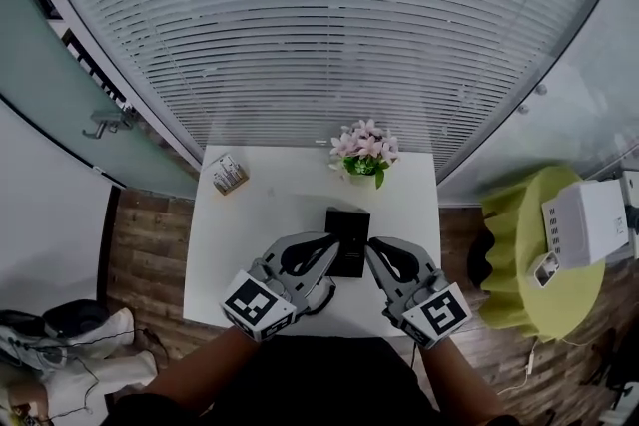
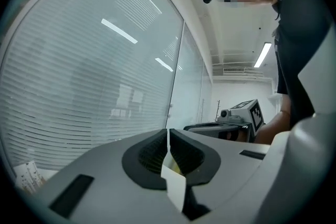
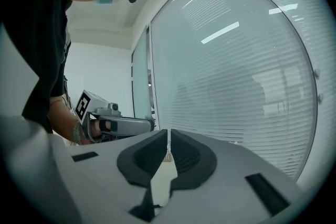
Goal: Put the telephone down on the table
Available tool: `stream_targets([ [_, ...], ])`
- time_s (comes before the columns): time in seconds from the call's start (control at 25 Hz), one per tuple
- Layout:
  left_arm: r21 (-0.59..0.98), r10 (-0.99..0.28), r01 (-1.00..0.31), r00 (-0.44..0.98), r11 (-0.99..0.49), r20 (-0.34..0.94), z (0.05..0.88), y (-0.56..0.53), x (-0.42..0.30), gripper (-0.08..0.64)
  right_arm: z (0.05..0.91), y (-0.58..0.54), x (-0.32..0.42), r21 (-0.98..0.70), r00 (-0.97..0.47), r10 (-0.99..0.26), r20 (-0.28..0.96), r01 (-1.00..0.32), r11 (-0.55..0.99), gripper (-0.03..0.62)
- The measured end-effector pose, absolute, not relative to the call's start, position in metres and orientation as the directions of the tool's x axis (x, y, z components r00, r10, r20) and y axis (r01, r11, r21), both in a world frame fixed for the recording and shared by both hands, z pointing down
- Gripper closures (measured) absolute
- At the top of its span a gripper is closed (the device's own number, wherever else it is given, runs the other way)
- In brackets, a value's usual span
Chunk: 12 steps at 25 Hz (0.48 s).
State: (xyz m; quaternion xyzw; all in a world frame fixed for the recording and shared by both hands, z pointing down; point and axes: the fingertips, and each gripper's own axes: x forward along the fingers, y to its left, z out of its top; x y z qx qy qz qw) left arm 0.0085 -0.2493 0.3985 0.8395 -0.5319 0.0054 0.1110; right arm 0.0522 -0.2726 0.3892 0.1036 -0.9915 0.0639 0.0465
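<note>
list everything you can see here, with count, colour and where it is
telephone: one, black, flat on the table, near its middle
table: one, white, in front of the blinds
flower pot: one, pink blooms, table's far edge
small box: one, pale, table's far left corner
round stand: one, yellow-green, right of the table
device: one, white, on the round stand
shoes: count unclear, white and black, floor at lower left
left gripper: one, grey, jaws shut, empty
right gripper: one, grey, jaws shut, empty

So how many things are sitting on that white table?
3: small box back left, potted flowers back right, black telephone in the middle. Others may be hidden.
</note>
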Motion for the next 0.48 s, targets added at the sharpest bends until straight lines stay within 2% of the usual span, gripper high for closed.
stream_targets([
  [0.48,0.156,-0.881,-0.888,0.453,-0.433,0.132,0.399,-0.242,0.024,0.551,0.378,-0.251,0.049,-0.073,-0.979,-0.174,0.109,-0.182,0.981,0.569],
])
